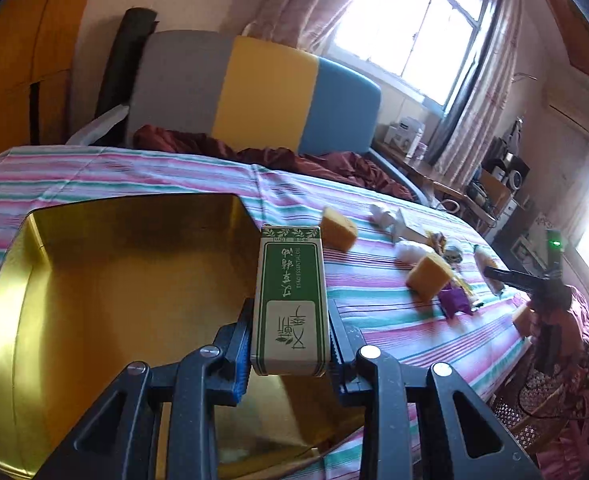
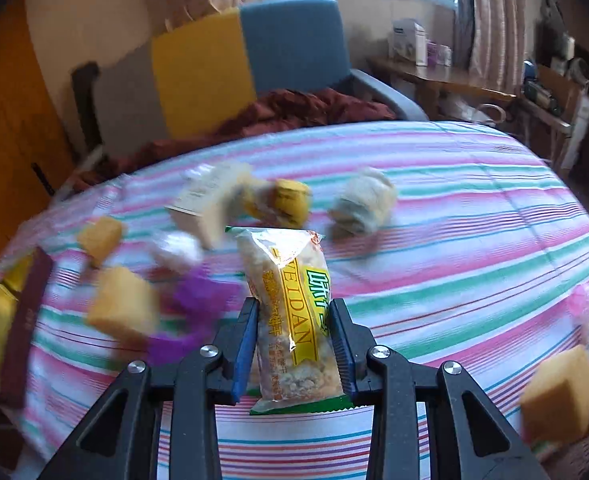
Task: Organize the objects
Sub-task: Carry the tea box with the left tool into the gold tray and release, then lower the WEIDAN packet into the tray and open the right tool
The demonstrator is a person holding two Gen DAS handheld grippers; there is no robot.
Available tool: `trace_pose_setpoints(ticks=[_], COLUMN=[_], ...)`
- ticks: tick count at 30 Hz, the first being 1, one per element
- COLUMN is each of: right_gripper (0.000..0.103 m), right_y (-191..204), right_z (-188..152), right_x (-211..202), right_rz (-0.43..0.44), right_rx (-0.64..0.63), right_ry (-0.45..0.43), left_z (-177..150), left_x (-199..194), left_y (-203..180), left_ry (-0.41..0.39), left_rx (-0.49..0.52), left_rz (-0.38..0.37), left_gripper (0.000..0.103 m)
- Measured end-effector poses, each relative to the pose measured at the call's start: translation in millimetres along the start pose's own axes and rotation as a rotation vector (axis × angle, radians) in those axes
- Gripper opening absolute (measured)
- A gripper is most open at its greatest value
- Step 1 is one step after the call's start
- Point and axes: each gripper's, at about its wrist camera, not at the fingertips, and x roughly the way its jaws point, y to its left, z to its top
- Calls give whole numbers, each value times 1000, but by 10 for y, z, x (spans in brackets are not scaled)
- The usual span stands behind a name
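My left fingers [image 1: 290, 344] pinch a green box [image 1: 290, 300] over the gold tin's [image 1: 106, 280] rim; right fingers [image 2: 294, 344] pinch a snack packet [image 2: 290, 312] above the cluttered striped bed [image 2: 474, 240]; sponge blocks [image 2: 122, 304] crowd left.

Green-and-white box [image 1: 290, 300]: "ESSENTIAL OIL" in small capitals, seen upside down, beside Chinese characters I cannot make out.
Snack packet [image 2: 290, 316]: "WEIDAN" partly readable on its yellow band; green Chinese characters at 1 o'clock.
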Motion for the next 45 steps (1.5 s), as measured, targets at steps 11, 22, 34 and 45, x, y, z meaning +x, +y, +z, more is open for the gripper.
trace_pose_setpoints(ticks=[11, 22, 34, 45], right_gripper=[36, 36, 36, 36], right_y=[1427, 2548, 3350, 4321], right_z=[-155, -447, -749, -825], right_x=[-411, -555, -415, -3], right_rz=[295, 499, 617, 436], right_rx=[-142, -282, -373, -552], right_ry=[-54, -2, 103, 239], left_z=[69, 96, 312, 529], left_x=[143, 186, -309, -639], left_y=[781, 1402, 1427, 1398], left_ry=[77, 162, 0, -83], left_rx=[-118, -300, -365, -356], left_rz=[186, 268, 398, 399], left_gripper=[31, 57, 58, 59])
